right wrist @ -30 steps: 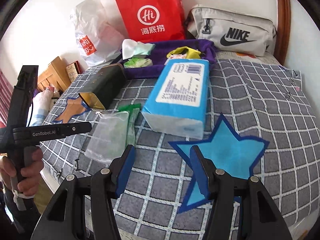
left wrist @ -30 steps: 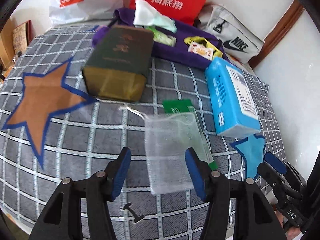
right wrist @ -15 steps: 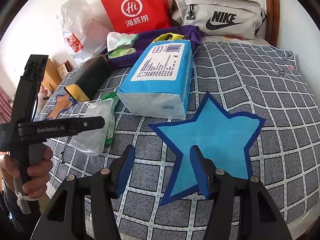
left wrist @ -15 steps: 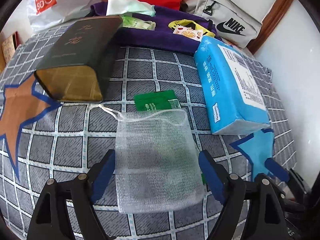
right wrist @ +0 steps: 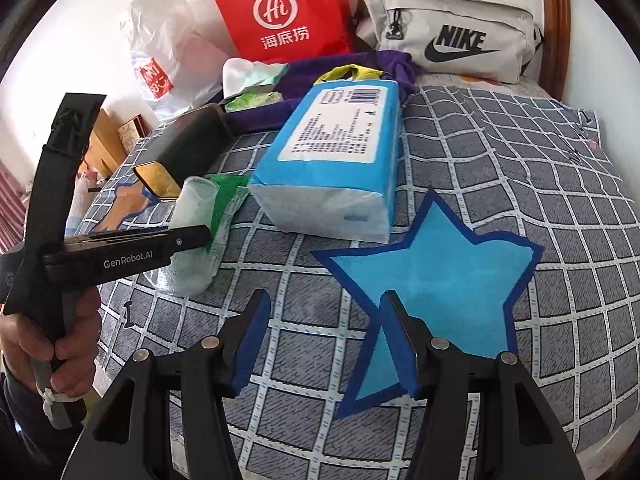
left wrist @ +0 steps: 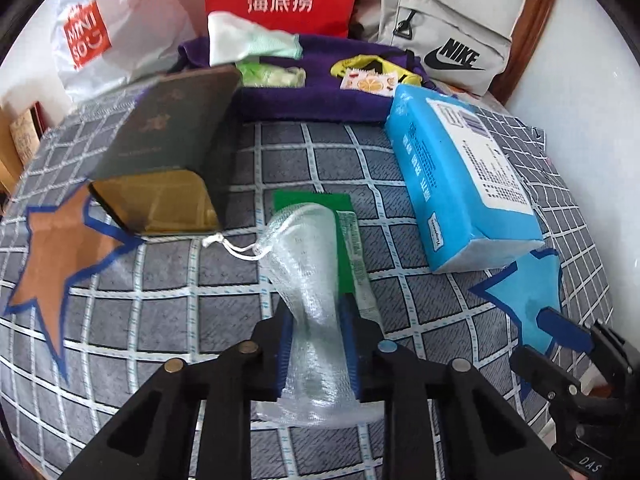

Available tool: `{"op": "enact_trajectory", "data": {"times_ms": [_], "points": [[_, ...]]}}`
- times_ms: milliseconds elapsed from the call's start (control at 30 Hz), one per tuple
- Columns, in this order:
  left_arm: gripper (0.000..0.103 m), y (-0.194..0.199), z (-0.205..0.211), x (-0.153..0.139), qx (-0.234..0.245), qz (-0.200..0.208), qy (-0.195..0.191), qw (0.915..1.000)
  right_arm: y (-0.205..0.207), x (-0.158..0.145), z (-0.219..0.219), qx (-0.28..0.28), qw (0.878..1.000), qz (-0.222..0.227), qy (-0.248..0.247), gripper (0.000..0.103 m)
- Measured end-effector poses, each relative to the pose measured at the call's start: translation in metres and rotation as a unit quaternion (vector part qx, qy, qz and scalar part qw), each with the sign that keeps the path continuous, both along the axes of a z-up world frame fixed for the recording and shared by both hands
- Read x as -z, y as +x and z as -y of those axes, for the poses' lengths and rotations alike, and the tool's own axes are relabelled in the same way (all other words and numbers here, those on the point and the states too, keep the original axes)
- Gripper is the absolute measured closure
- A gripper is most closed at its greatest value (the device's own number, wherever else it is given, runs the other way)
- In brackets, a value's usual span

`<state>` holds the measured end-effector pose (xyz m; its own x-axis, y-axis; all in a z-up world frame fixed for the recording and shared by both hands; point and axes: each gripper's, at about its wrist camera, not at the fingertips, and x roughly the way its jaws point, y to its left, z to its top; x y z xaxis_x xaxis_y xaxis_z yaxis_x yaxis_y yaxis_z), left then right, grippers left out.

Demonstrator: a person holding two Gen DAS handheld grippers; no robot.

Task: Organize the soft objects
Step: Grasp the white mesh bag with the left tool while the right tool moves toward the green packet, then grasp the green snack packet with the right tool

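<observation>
left claw (left wrist: 316,336): clamped on the one mesh pouch (left wrist: 308,264), lower centre
right claw (right wrist: 324,340): apart, empty
stars: two, one orange (left wrist: 56,256), one blue (right wrist: 436,276)

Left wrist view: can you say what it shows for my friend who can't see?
The left gripper is shut on a clear mesh pouch lying on a grey checked bedspread. A blue tissue pack lies to its right, a dark box to its left.

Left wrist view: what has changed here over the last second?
The left hand-held gripper came forward over the white mesh pouch and closed on it: jaws that stood open beside the flat pouch now pinch it into a bunched column. The right hand-held gripper stays open and empty over the blue star. The blue tissue pack and dark box have not moved.
</observation>
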<state>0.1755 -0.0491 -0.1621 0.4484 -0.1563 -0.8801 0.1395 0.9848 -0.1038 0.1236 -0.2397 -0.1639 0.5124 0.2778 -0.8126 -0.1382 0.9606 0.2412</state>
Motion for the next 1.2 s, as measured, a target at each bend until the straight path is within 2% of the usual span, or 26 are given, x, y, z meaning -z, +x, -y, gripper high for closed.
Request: {"op": "enact_trajectory", "data": {"times_ms": [67,267,367,500,667,900,1200], "points": [[0.088,-0.002,-0.011,-0.003,-0.010,-0.004,-0.011,0.9999,0.000,-0.003,-0.008,-0.008,1.000,0.003,-0.007,0.047],[0.088,-0.006,-0.052,-0.005,-0.053,-0.007,-0.026,0.9982,0.005,-0.009,-0.033,-0.029,1.000,0.012,-0.003,0.047],[0.088,-0.008,-0.073,-0.006,-0.076,-0.005,-0.026,0.9967,0.010,-0.002,-0.052,-0.034,0.999,0.025,-0.008,0.047],[0.088,-0.012,-0.098,-0.007,-0.095,0.005,-0.025,0.9951,0.020,0.012,-0.073,-0.042,0.999,0.015,-0.005,0.047],[0.088,-0.015,-0.124,-0.005,-0.110,0.013,-0.023,0.9936,0.029,0.017,-0.096,-0.047,0.999,0.020,-0.017,0.047],[0.088,-0.016,-0.147,0.004,-0.121,0.010,-0.040,0.9918,0.050,0.022,-0.119,-0.031,0.999,0.007,0.005,0.045],[0.088,-0.018,-0.165,0.012,-0.129,-0.004,-0.074,0.9888,0.069,0.026,-0.144,-0.005,0.999,0.016,-0.050,0.045]]}}
